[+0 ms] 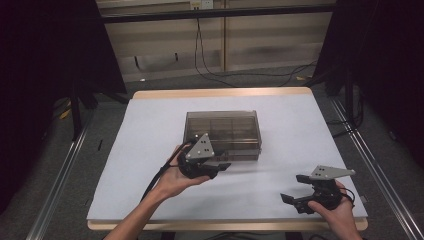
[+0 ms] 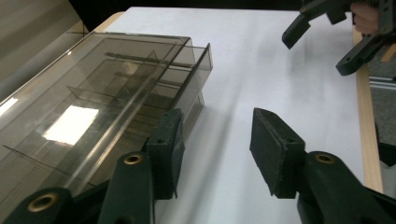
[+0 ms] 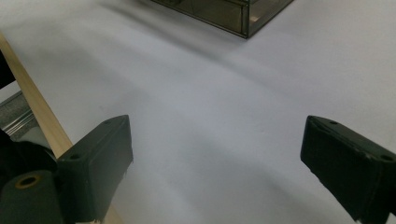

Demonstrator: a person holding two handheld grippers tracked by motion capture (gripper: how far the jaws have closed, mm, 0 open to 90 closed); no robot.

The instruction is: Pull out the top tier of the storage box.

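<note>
A smoky see-through plastic box [image 1: 222, 134] with inner dividers lies in the middle of the white table cover. My left gripper [image 1: 223, 163] hovers at the box's front edge, near its left half, pointing right. In the left gripper view the box [image 2: 107, 93] lies just left of the left gripper [image 2: 217, 140]. Its jaws are open, with bare table between them and the left pad close beside the box wall. My right gripper [image 1: 292, 188] sits near the front right corner of the table, open wide and holding nothing. In the right gripper view the right gripper [image 3: 219, 154] faces a corner of the box [image 3: 224, 11].
The white cover [image 1: 280, 125] spreads over a wooden table whose edge [image 1: 225, 92] shows at the back. Metal rails [image 1: 60, 170] run along both sides on the floor, and cables [image 1: 220, 75] trail behind the table. The right gripper [image 2: 322, 46] appears far off in the left gripper view.
</note>
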